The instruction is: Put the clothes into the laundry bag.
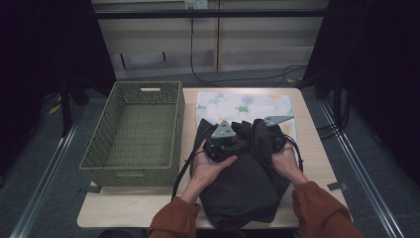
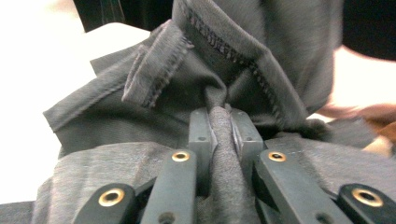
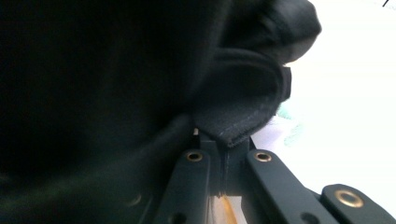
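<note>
In the high view, a dark garment [image 1: 242,183] is seen lying on the table [image 1: 317,163] over a patterned cloth [image 1: 237,104], just beside a green woven basket [image 1: 133,134], with the left gripper [image 1: 224,139] and right gripper [image 1: 271,130] both set into its bunched upper edge. In the left gripper view, a fold of the grey fabric [image 2: 224,140] is pinched tight between the nearly closed jaws. In the right gripper view, a stitched hem [image 3: 233,130] is clamped between jaws drawn narrow.

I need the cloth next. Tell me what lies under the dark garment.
Under the dark grey fabric garment lies a white cloth with green and orange blotches; its far part shows, the rest is covered.
</note>
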